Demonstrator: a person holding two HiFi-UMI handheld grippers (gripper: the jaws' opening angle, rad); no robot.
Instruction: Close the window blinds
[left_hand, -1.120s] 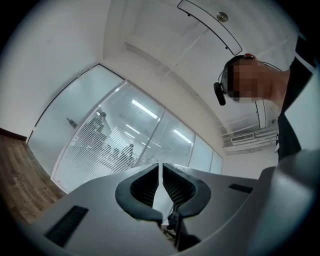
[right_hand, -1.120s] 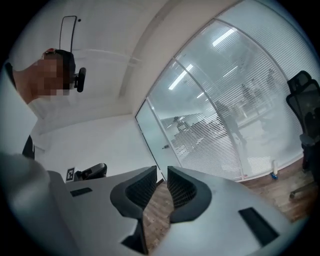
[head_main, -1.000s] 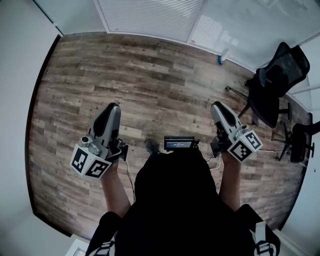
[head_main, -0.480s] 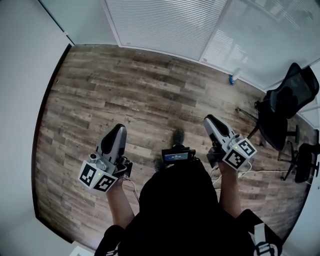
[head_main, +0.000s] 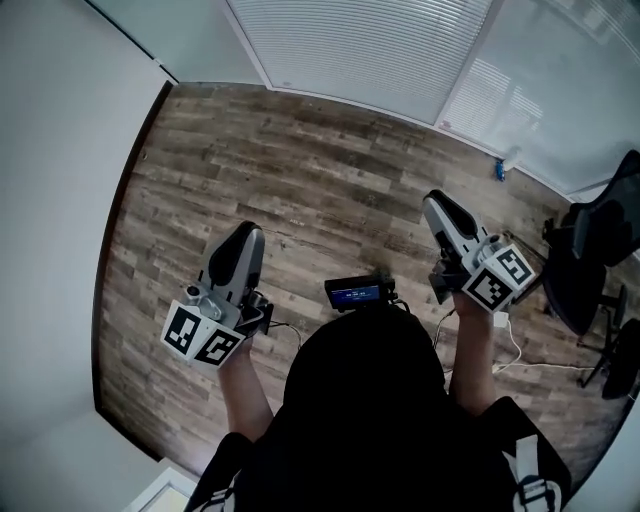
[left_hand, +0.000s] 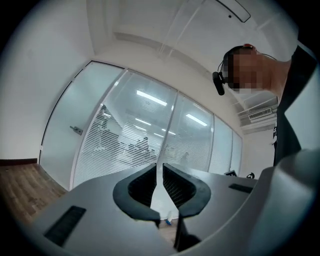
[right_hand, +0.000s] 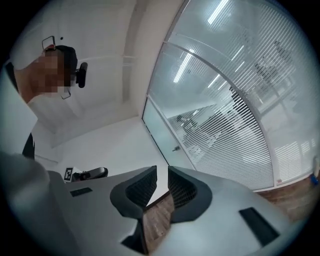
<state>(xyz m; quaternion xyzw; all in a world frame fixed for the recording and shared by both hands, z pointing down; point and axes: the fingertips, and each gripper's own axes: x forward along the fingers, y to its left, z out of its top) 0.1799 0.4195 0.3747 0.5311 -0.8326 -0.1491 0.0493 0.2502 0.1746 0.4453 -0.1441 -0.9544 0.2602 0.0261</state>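
**A:** Jaw state?
**B:** Left gripper (left_hand: 160, 172) and right gripper (right_hand: 161, 177): pads almost together, a thin slit between them; nothing is held.
**A:** Where are the window blinds?
**B:** The window blinds (head_main: 370, 50) hang ahead, well apart from both grippers, across the wooden floor (head_main: 300, 170); their slats look open.
**A:** Hazards?
**B:** We cannot make out how the blinds are operated; if we arrive with the jaws this tight, we judge they would knock the slats rather than grip; the office chair (head_main: 600, 250) could snag our right side.
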